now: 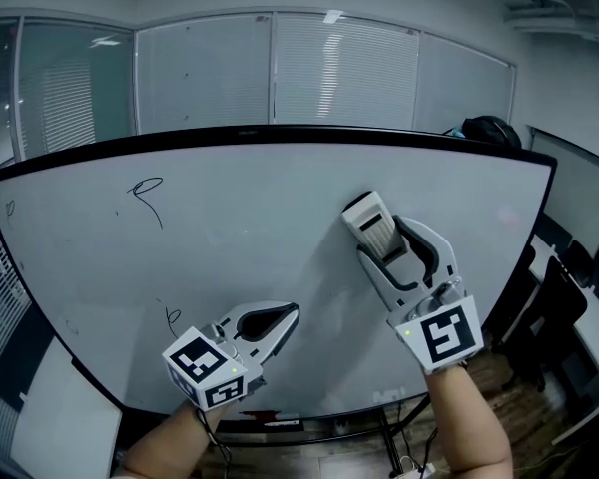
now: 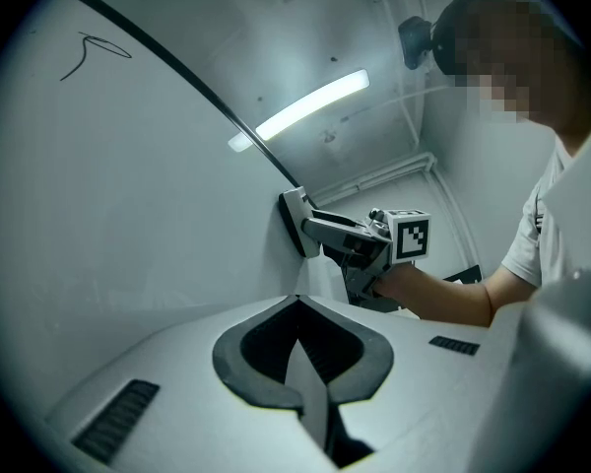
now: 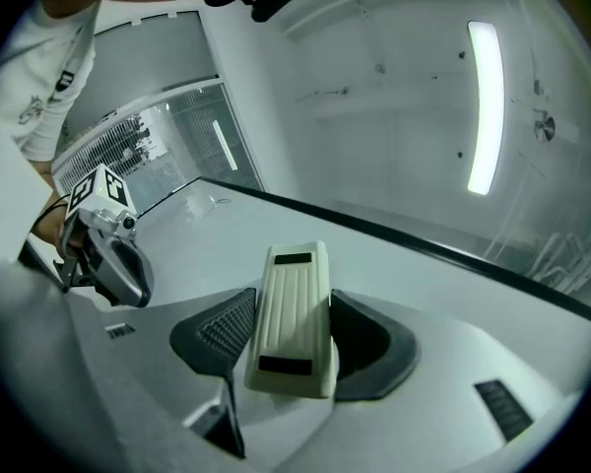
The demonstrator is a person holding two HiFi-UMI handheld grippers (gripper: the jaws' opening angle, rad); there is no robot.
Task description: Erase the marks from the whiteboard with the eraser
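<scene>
A wide whiteboard [image 1: 280, 228] on a stand [image 1: 387, 435] fills the scene, most of its surface bare. The right gripper [image 1: 384, 245] is raised at the board's right-centre. Its jaws are clamped on the long sides of a pale ribbed eraser [image 1: 369, 222], and in the left gripper view the pad appears to sit against the board. The left gripper [image 1: 283, 318] hangs lower and nearer, close to the bottom edge, with its jaws together and nothing between them. Every mark left to clear lies well to the left of the eraser: a looped scrawl [image 1: 148, 196] high on the left half, a small squiggle [image 1: 172, 315] low down just left of the left gripper, and a faint tick [image 1: 9, 208] at the far left edge. With all three untouched, the wiping looks to have most of its work ahead. The main risk is the grip. The eraser is pinched only by its sides, so hard pressure or a fast sweep could twist it in the jaws or pop it free to drop. If it tilts, only an edge would drag, which would smear the ink instead of lifting it. A low sweep toward the squiggle could also run into the idle left gripper, which sits in that path.
</scene>
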